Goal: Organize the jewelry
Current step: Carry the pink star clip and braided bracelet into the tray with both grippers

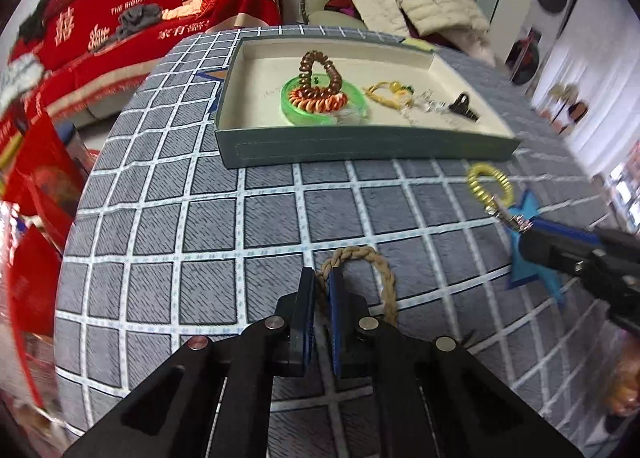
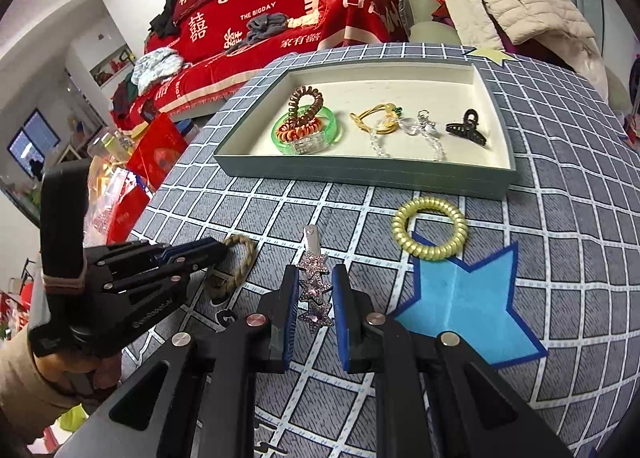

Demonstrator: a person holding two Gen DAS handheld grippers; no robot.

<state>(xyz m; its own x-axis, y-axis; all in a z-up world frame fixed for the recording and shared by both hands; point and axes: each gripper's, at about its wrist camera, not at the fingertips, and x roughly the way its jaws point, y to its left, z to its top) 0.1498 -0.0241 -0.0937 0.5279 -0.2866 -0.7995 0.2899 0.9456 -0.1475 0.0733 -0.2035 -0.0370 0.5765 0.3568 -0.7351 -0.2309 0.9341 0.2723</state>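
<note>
Tray (image 2: 360, 171) holds bangle (image 2: 308, 133), claw clip (image 2: 466, 131); left gripper (image 1: 321, 282) pinches braided loop (image 1: 372, 258); right gripper (image 2: 316, 286) straddles star clip (image 2: 316, 286), unclosed.

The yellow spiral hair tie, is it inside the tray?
No, the yellow spiral hair tie lies on the checked tablecloth, before the tray.

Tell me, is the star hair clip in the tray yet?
Not yet. The star hair clip lies on the checked tablecloth, short of the tray, between the right hand-held gripper fingers, which have not closed on it.

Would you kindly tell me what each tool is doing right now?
Left tool: shut on the braided rope band.
Right tool: open, straddling the star hair clip.
</note>
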